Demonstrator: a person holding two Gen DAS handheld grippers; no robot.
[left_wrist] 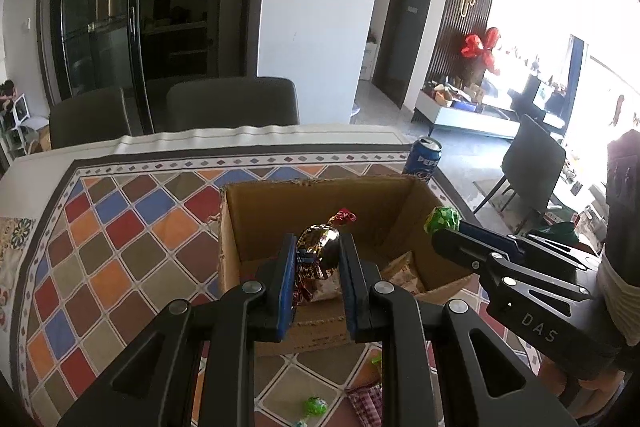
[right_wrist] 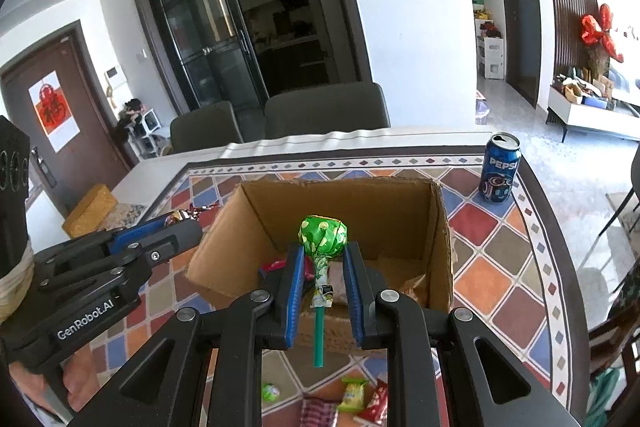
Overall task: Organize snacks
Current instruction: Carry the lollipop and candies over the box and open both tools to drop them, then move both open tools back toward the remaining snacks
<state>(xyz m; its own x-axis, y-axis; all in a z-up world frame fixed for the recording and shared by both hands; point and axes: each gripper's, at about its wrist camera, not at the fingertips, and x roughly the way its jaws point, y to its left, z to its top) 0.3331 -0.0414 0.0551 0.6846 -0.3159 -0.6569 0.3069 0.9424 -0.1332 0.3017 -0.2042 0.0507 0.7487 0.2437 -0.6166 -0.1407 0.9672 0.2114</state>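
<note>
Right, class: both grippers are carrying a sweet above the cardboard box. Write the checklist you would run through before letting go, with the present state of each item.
1. Left gripper holds the gold-foil candy between its pads: ok.
2. Right gripper holds the green lollipop: cannot tell; gaps show beside the wrapper neck and the stick hangs free.
3. Both sweets sit over the open cardboard box: ok.
4. Box has room; a few packets lie at the bottom: ok.
5. The two grippers are apart, not touching: ok.
6. Pepsi can stands outside the box, away from both grippers: ok.
</note>
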